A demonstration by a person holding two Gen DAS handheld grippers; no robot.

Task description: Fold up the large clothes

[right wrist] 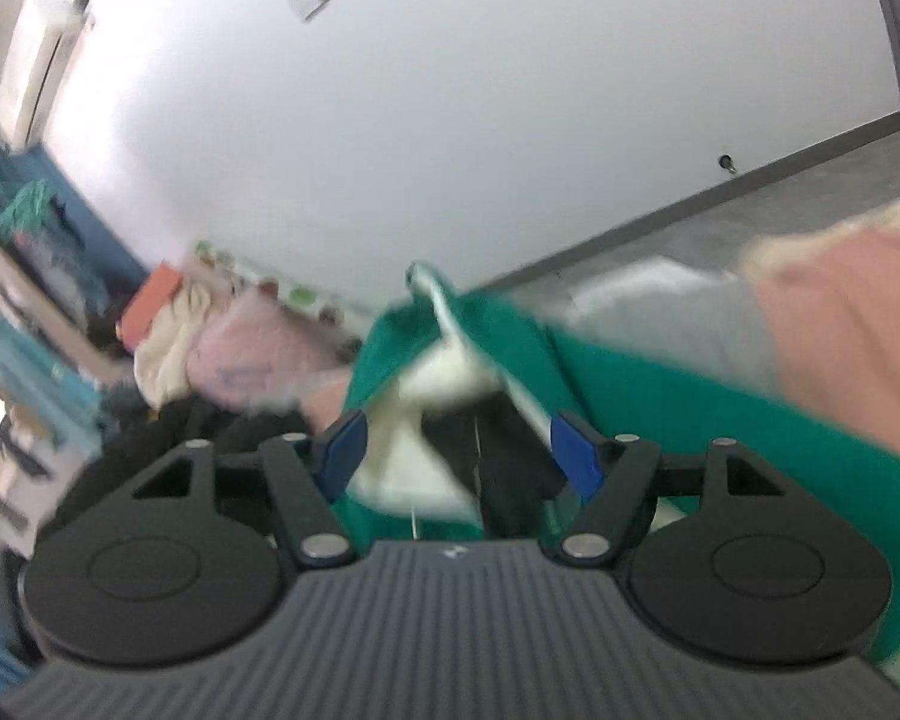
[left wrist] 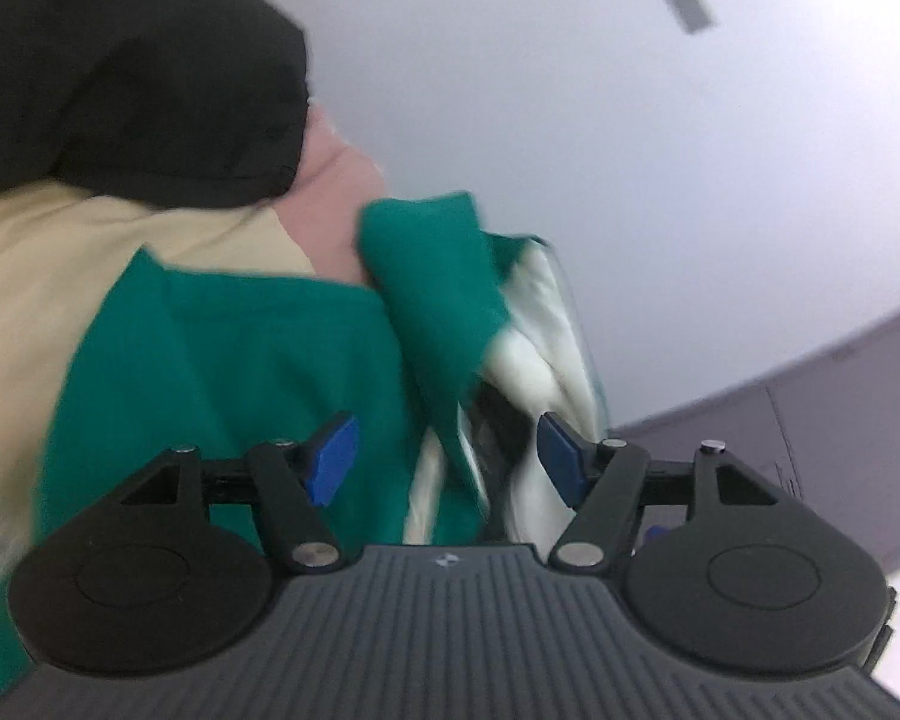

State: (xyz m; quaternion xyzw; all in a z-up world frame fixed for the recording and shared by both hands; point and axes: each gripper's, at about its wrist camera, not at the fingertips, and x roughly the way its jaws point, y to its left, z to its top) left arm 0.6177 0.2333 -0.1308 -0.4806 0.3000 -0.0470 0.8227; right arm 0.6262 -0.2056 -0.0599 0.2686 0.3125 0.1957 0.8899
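Garment: I see a green garment (left wrist: 258,360) with a cream lining (left wrist: 534,360), bunched and blurred in both wrist views.
Left gripper (left wrist: 447,459): I read its blue pads (left wrist: 333,459) as spread wide; green cloth lies behind and between them, and neither pad presses on it.
Right gripper (right wrist: 459,456): spread too; a fold of the green garment (right wrist: 660,396) and its cream lining (right wrist: 450,372) sits between the pads (right wrist: 576,456), loose.
Beyond the garment, left view: a black cloth (left wrist: 120,72), a beige cloth (left wrist: 42,276) and a white wall (left wrist: 630,150).
Beyond the garment, right view: a heap of clothes (right wrist: 210,348) to its left, grey floor (right wrist: 780,228) to its right.
Grip: I cannot tell whether anything hangs from either pad.
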